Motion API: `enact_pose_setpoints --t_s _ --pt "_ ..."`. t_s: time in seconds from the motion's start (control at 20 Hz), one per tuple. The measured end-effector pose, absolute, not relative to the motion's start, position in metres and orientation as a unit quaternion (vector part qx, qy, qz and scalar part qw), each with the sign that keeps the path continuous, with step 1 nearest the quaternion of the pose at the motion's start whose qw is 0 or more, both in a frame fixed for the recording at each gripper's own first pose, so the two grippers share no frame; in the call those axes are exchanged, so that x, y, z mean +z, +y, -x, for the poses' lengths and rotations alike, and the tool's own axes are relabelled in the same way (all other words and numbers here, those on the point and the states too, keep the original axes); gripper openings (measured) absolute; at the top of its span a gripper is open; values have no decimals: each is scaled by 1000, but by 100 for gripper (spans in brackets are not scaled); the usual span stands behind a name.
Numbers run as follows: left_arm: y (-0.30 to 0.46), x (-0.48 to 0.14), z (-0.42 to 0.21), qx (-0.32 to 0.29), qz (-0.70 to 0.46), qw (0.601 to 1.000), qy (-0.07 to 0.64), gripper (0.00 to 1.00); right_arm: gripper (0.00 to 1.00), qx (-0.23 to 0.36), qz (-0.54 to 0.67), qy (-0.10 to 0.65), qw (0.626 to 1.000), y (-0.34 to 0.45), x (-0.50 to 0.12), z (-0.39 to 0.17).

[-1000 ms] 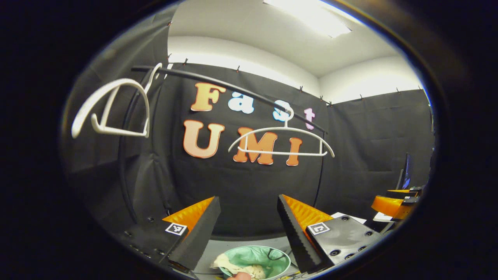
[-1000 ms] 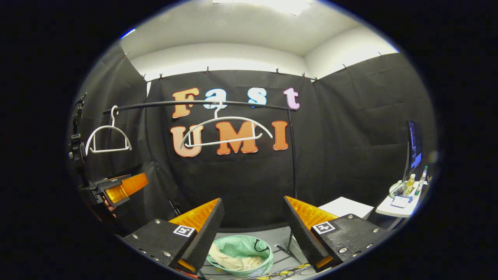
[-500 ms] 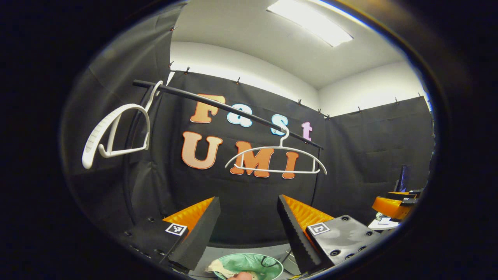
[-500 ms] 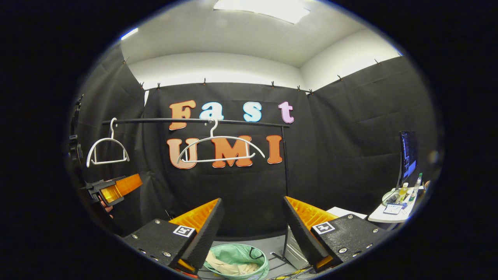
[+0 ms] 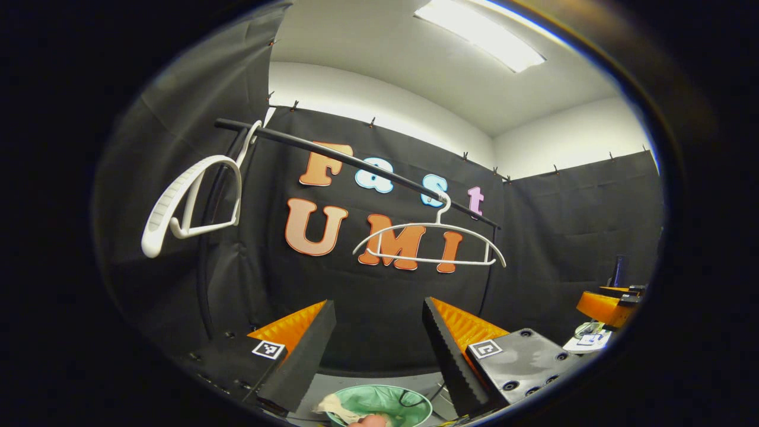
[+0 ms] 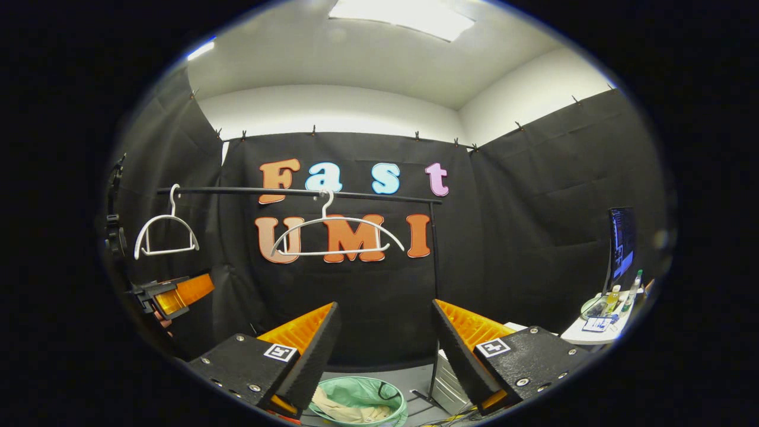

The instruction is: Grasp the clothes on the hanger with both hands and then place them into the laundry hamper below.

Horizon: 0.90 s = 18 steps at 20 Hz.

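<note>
My left gripper (image 5: pixel 379 350) had two wedge-shaped fingers, ribbed orange on the outer faces and lined with black toothed pads (image 5: pixel 442 350); each sat on a black block studded with screws and carrying a small square black-and-white marker (image 5: pixel 485 349); my right gripper (image 6: pixel 385 350) was built the same, orange wedges on black screwed blocks, each with its own marker (image 6: pixel 280 352).

My left view's bottom edge cuts off the hamper (image 5: pixel 409 409) and the cloth (image 5: pixel 338 406) inside it.
</note>
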<state>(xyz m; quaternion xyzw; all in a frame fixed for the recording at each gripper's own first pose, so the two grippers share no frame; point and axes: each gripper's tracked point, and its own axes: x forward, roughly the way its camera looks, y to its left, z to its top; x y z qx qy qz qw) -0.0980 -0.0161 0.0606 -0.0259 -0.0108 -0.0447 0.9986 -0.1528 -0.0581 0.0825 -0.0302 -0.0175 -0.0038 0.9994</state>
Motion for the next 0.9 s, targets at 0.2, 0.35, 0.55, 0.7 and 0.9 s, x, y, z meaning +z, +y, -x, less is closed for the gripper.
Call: enact_pose_setpoints --t_s 0.2,0.35,0.55,0.7,0.9 --pt "-19 63 95 -46 22 999 -14 96 94 -8 29 -14 999 -60 80 152" --pt "-22 61 96 -48 20 999 -14 97 86 -11 28 -12 999 -62 77 151" --pt "-25 63 98 -49 12 999 -16 96 86 -13 29 -6 999 -63 71 149" --pt "-29 62 98 -52 5 998 -18 96 86 -12 26 0 1000 -64 66 147" --pt "-31 63 97 -52 0 998 -20 96 94 -13 24 3 1000 -68 63 146"
